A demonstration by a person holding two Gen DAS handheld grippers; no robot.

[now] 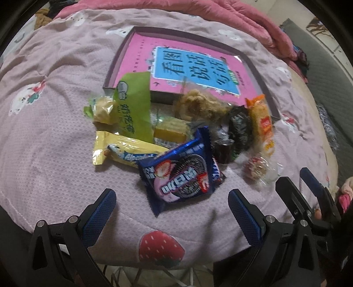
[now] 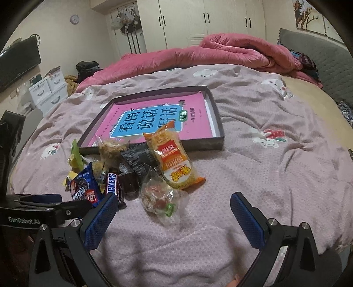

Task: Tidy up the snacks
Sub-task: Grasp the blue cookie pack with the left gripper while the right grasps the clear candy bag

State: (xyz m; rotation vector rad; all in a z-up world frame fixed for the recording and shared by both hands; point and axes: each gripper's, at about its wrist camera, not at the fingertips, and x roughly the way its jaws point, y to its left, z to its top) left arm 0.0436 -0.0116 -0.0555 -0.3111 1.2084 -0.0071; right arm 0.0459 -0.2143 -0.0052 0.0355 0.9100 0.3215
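Note:
A pile of snacks lies on the pink bedspread in front of a shallow dark box [image 1: 110, 72] [image 2: 217, 123] that holds a pink book. A blue Oreo pack [image 1: 181, 174] [image 2: 82, 187] is nearest my left gripper [image 1: 172, 209], which is open and empty just before it. A clear candy bag [image 2: 162, 198] [image 1: 258, 168] lies just ahead of my right gripper [image 2: 174, 212], also open and empty. An orange noodle pack [image 2: 174, 161] [image 1: 262, 125], a Snickers bar [image 2: 113, 184], a yellow wafer pack [image 1: 125, 152] and a green bread pack [image 1: 130, 106] lie in the pile.
A rumpled pink quilt [image 2: 231, 55] lies at the far side of the bed. A grey headboard [image 2: 326, 66] stands at the right. White drawers [image 2: 48, 92] and wardrobes [image 2: 209, 19] stand beyond the bed. The other gripper's body [image 1: 308, 198] shows at the right in the left wrist view.

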